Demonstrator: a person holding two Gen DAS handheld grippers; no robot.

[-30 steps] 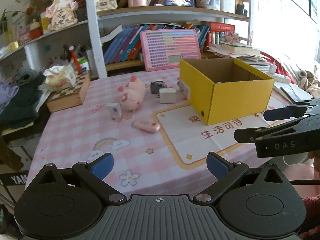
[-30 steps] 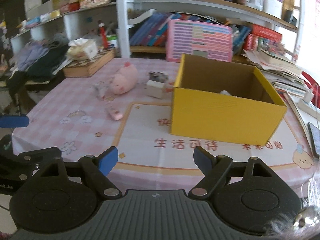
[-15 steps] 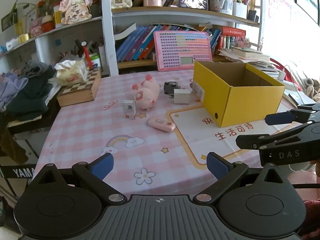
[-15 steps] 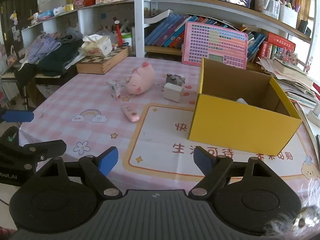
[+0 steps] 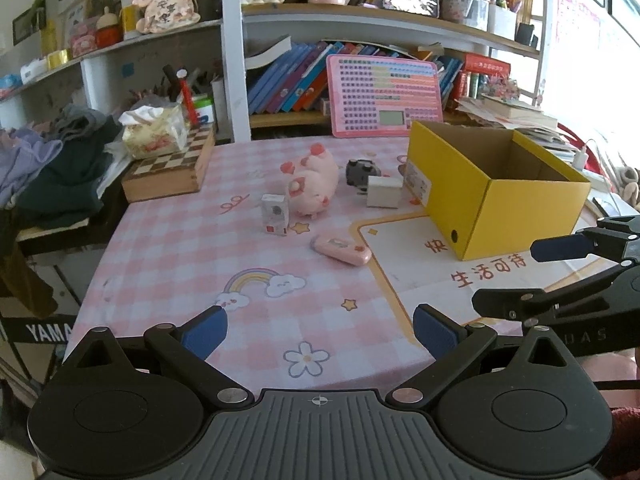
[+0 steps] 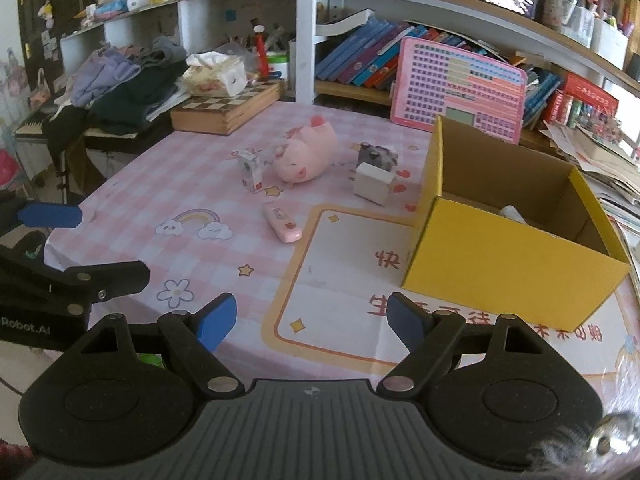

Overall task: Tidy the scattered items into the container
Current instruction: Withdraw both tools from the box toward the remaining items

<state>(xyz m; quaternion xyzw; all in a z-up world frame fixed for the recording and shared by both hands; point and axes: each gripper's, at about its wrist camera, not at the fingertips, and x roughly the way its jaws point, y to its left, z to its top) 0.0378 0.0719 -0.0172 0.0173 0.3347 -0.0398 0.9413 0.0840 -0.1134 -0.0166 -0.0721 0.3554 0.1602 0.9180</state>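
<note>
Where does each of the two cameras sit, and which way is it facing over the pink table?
Left wrist view: on the left gripper, looking forward and down over the table toward the bookshelf; its own open blue-tipped fingers show, with the right gripper at the right edge.
Right wrist view: on the right gripper, facing the same way, closer to the yellow box; its own open fingers show, with the left gripper at the left edge.
Shared: yellow box, pig toy, pink case, bookshelf.
</note>
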